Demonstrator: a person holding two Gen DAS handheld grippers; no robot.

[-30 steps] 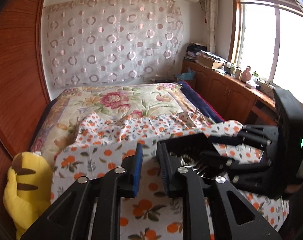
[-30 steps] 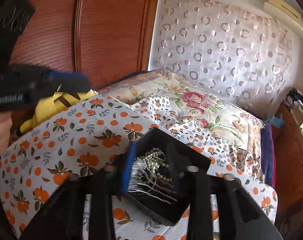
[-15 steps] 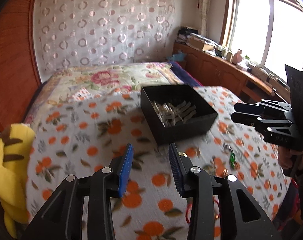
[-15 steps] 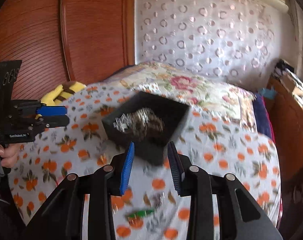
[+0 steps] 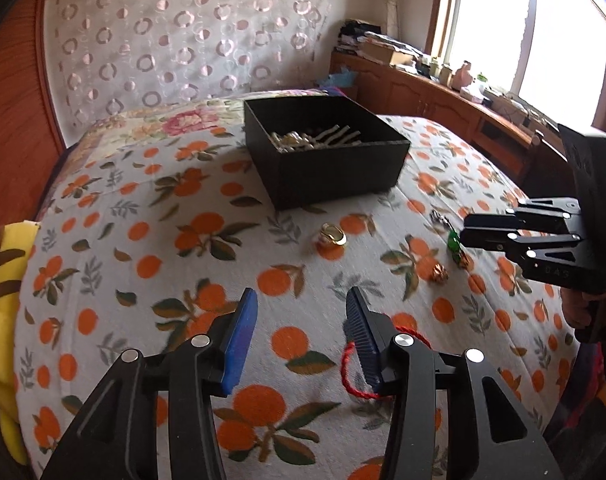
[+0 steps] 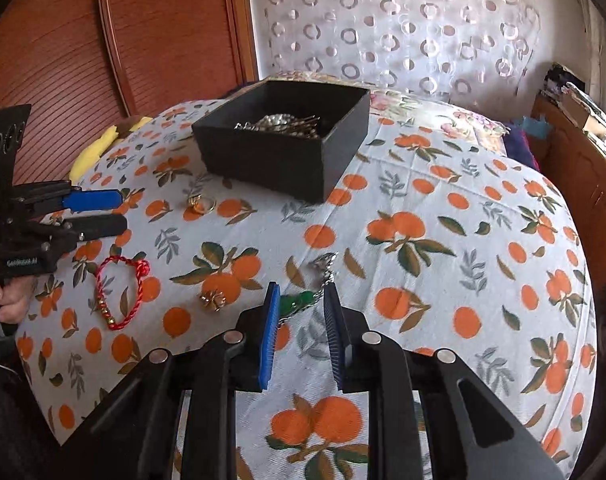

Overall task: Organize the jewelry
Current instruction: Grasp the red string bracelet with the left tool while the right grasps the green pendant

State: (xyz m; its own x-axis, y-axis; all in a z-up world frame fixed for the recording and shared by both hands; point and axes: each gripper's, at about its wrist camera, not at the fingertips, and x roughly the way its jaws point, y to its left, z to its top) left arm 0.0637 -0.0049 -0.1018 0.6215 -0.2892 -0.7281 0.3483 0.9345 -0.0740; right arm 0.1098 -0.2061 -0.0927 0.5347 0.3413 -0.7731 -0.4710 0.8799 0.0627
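— Right wrist view: was any writing legible? The left gripper (image 6: 119, 210) carried pale lettering low on its black body, but it was too small and blurred to read. Nothing else bore a label.

— And the jewelry? A black box (image 6: 287, 156) stood on the bed's orange-print sheet (image 6: 443, 240), open-topped, holding a tangle of silvery and pearl-like pieces (image 6: 279, 122). Loose pieces lay on the sheet nearer the cameras: a gold ring (image 6: 202, 205) just in front of the box, a red cord bracelet (image 6: 121, 292) with small gold beads, a small gold ornament (image 6: 213, 300), and a green-and-silver chain piece (image 6: 303, 300).

— How did the right gripper (image 6: 301, 300) stand? Its jaws had just been closing and stood narrowly apart, the green piece lying between the tips; whether the pads touched it could not be told.

— And the left one? In the left wrist view the left gripper (image 5: 301, 312) had just been opening; its jaws were spread above the sheet with nothing between them, and the red cord bracelet (image 5: 349, 364) showed just beside the right-hand finger (image 5: 363, 336). The ring (image 5: 333, 235) lay beyond, well short of the box (image 5: 327, 160), and the right gripper (image 5: 467, 232) hovered by the green piece (image 5: 455, 246).
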